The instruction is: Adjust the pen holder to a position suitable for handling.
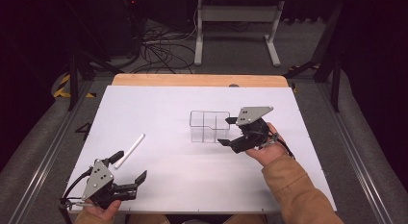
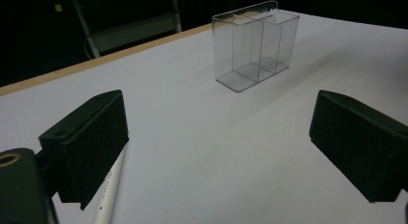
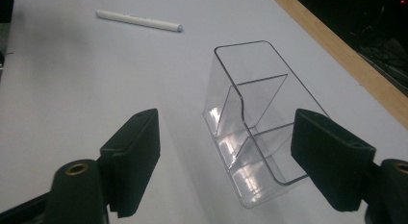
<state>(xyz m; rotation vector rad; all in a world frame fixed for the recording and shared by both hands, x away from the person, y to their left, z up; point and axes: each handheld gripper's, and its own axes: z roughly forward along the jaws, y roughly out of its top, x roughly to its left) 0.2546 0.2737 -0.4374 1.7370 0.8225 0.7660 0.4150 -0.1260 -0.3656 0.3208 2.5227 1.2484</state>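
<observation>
A clear plastic organiser with compartments stands upright right of the middle of the white table top. My right gripper is level with its right end, jaws open, one on each side of it; in the right gripper view the organiser lies between the two black jaws of that gripper, and I see no pad pressing on it. A white pen lies flat at the left. My left gripper stands open and empty just in front of it; the pen runs beside its left jaw.
The table's far wooden edge borders the white sheet. Beyond it, a white table frame and loose cables are on the floor. A tan sleeve comes in at the bottom right.
</observation>
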